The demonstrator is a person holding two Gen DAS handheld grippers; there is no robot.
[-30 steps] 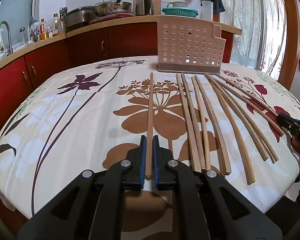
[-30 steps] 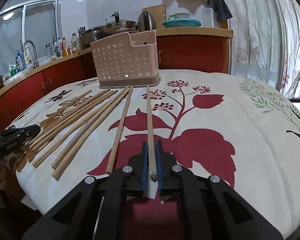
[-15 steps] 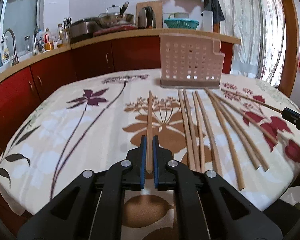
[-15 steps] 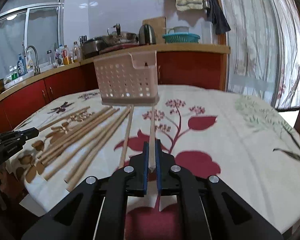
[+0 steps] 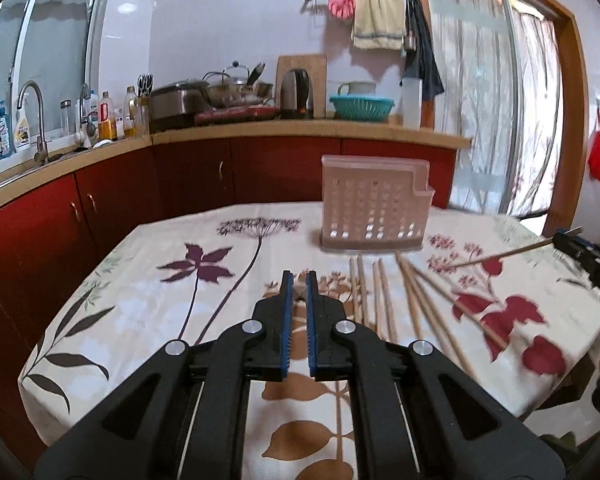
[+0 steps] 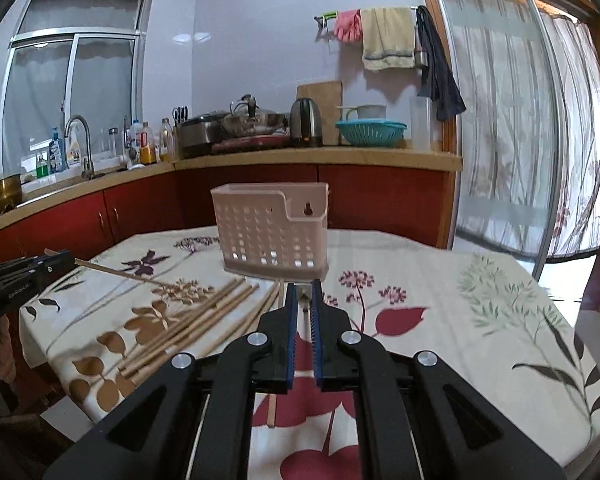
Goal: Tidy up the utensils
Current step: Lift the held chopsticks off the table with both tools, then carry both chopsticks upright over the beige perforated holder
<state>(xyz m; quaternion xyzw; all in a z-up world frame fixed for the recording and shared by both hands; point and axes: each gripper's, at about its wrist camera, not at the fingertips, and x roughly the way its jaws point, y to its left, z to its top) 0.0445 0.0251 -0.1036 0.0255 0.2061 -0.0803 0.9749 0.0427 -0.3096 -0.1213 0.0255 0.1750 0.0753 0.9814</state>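
Both tongs, left (image 5: 299, 280) and right (image 6: 305, 289), have risen, each clenching one chopstick (image 5: 500, 256); eight lie on the table (image 5: 140, 288).

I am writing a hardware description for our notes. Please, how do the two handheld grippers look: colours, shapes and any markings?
Both match. The left gripper and the right gripper have matte black angular bodies with triangular cut-outs and round silver bolts. Their fingers are narrow black bars faced with blue ribbed pads. White lettering, only partly legible, runs along the side of each body. No cables or sleeves show.
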